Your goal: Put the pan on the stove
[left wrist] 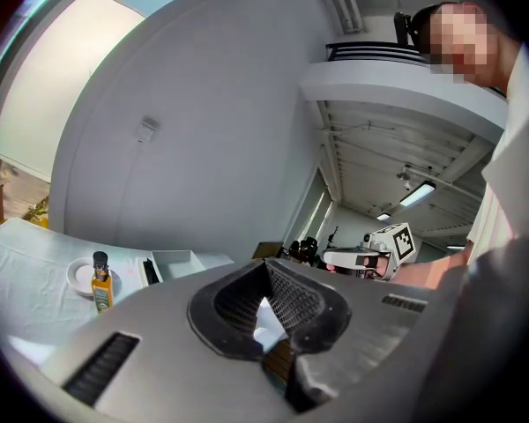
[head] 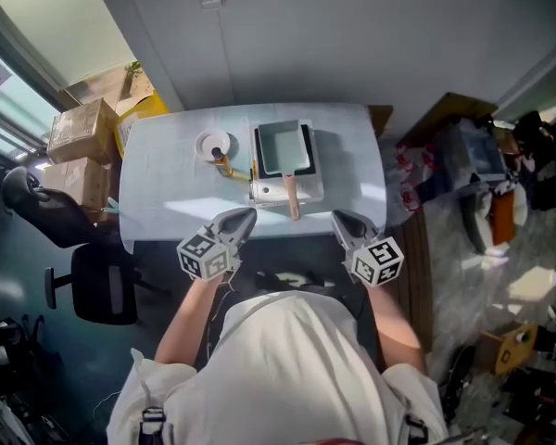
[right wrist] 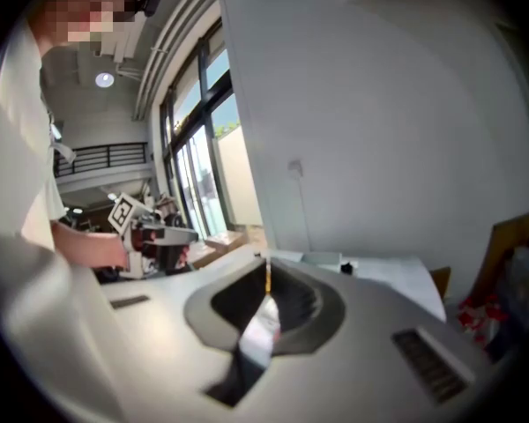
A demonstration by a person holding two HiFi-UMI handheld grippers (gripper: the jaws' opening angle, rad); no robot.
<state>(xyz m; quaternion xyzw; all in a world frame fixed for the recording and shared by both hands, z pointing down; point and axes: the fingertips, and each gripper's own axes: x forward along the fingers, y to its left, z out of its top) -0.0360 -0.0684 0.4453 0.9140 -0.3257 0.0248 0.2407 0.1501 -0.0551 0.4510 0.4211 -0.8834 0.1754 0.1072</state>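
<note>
1. Left claw [head: 248, 215]: held in the person's left hand, just short of the near edge of the worktop [head: 167, 184]. Jaws closed together, nothing between them.
2. Right claw [head: 339, 217]: held level with the left one and apart from it, also at the near edge. Jaws closed together, empty.
3. Worktop: covered with a white cloth and set against a grey wall.
4. Stove [head: 269, 191]: small, white, near the middle of the worktop.
5. Pan [head: 284, 148]: rectangular, resting on top of the stove, with its wooden handle [head: 292, 199] pointing towards the person.
6. Bottle [head: 226, 166]: amber with a dark cap, just left of the stove.
7. Saucer [head: 207, 143]: white, beside the bottle on its far side.
8. Cardboard boxes [head: 82, 128]: stacked on the floor left of the worktop.
</note>
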